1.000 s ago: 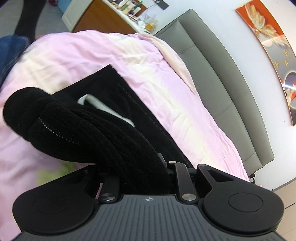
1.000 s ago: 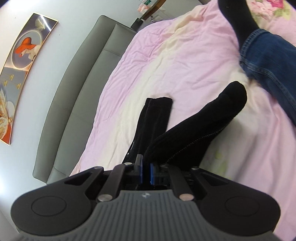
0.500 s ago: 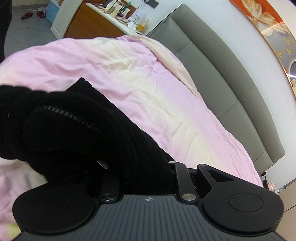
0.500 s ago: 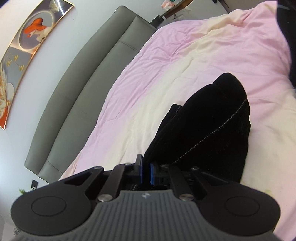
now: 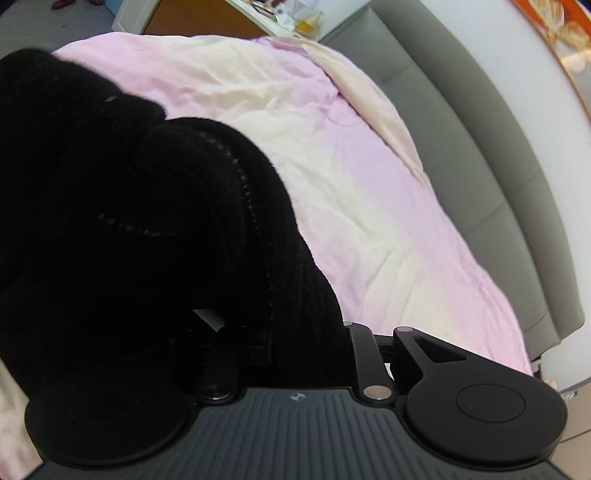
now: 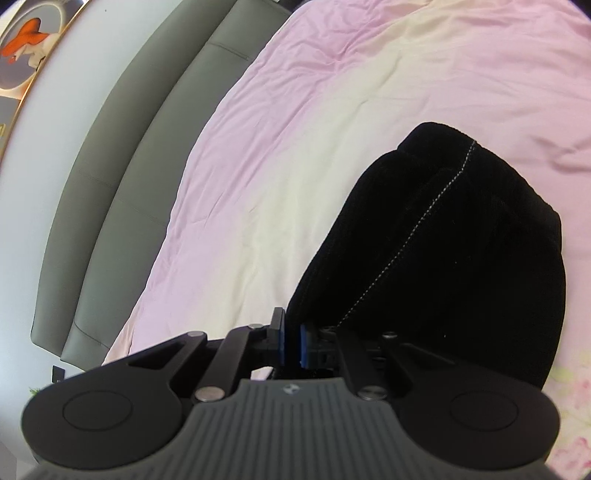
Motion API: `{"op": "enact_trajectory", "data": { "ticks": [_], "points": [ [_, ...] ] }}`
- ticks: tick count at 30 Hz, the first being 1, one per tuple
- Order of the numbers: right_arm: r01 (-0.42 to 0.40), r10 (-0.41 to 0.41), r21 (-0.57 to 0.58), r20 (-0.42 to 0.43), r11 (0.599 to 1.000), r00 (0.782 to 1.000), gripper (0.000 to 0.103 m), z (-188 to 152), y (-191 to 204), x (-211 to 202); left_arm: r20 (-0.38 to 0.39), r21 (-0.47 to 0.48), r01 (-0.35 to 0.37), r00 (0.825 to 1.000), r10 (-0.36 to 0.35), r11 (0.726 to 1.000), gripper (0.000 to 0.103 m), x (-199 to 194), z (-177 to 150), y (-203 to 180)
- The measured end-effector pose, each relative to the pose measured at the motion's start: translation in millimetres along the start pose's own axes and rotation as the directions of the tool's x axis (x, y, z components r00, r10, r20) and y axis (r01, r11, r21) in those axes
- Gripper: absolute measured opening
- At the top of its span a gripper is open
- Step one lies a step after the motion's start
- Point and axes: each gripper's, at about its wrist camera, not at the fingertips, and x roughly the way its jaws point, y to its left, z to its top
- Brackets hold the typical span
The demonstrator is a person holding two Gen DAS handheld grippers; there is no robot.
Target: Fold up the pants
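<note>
Black corduroy pants (image 5: 129,206) fill the left half of the left wrist view, bunched and hanging from my left gripper (image 5: 258,332), which is shut on the cloth; its fingers are buried in it. In the right wrist view another part of the same pants (image 6: 443,251), with a pale stitched seam, drapes down to the right from my right gripper (image 6: 291,343). That gripper is shut on the fabric's edge between its blue pads (image 6: 281,339). Under both lies the pink and cream bedspread (image 5: 351,177), also seen as the bedspread (image 6: 295,129).
A grey padded headboard (image 5: 498,155) runs along the bed's far edge, also the headboard (image 6: 122,155) in the right wrist view. A counter with bottles (image 5: 280,11) stands beyond the bed. A framed orange picture (image 6: 22,48) hangs on the white wall.
Both grippers have carried the pants across the bed toward the headboard side and a little lower. The cloth now bunches closer to the cameras; the person's jeans and sock have left view.
</note>
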Motion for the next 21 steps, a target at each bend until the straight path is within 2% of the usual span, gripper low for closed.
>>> {"op": "enact_trajectory", "data": {
  "ticks": [3,5,7,9,10,11,12,14,15,16,17,18,19,20,21],
  "points": [
    [0.047,-0.045,0.039,-0.05,0.998,0.998,0.003,11,8,37,-0.081,-0.072,-0.031,0.996,0.025,0.997,0.025,30,18,4],
    [0.096,-0.091,0.046,-0.088,0.994,0.992,0.004,15,9,69,-0.129,-0.053,-0.093,0.988,0.086,0.994,0.027,53,21,4],
    [0.174,-0.171,0.007,-0.148,0.985,0.974,0.008,16,8,102,-0.152,-0.019,-0.14,0.979,0.136,0.99,0.029,69,20,3],
    [0.214,-0.203,0.041,-0.19,0.976,0.96,0.008,21,1,122,-0.169,-0.044,-0.148,0.976,0.138,0.988,0.034,70,22,6],
    [0.213,-0.193,0.088,-0.198,0.973,0.961,0.013,24,-1,123,-0.186,-0.073,-0.127,0.976,0.112,0.989,0.037,68,25,7],
    [0.2,-0.173,0.12,-0.206,0.972,0.963,0.028,27,0,123,-0.205,-0.126,-0.098,0.976,0.07,0.987,0.042,65,30,12],
    [0.17,-0.14,0.133,-0.21,0.976,0.968,0.035,31,4,120,-0.219,-0.188,-0.071,0.975,0.029,0.98,0.043,61,37,18],
    [0.08,-0.045,0.17,-0.2,0.982,0.979,0.038,40,12,111,-0.23,-0.314,-0.015,0.971,-0.061,0.949,0.044,53,48,31],
    [-0.003,0.04,0.204,-0.181,0.979,0.983,0.038,46,13,105,-0.225,-0.363,0.014,0.969,-0.103,0.932,0.045,49,54,37],
    [-0.115,0.146,0.228,-0.122,0.967,0.982,0.037,51,14,97,-0.205,-0.425,0.051,0.967,-0.15,0.904,0.05,46,57,46],
    [-0.207,0.222,0.215,-0.051,0.954,0.974,0.036,57,15,87,-0.165,-0.507,0.1,0.964,-0.21,0.856,0.06,43,58,59],
    [-0.226,0.229,0.172,0.001,0.959,0.973,0.037,63,18,79,-0.118,-0.596,0.148,0.956,-0.268,0.79,0.064,43,54,74],
    [-0.191,0.19,0.137,0.021,0.972,0.982,0.038,68,20,75,-0.086,-0.685,0.172,0.946,-0.313,0.708,0.072,46,47,89],
    [-0.142,0.142,0.131,0.01,0.981,0.99,0.038,72,19,76,-0.064,-0.749,0.171,0.943,-0.327,0.64,0.074,49,40,101],
    [-0.119,0.122,0.144,-0.012,0.982,0.992,0.038,73,16,78,-0.053,-0.775,0.165,0.945,-0.323,0.61,0.074,49,34,110]
  ]
}}
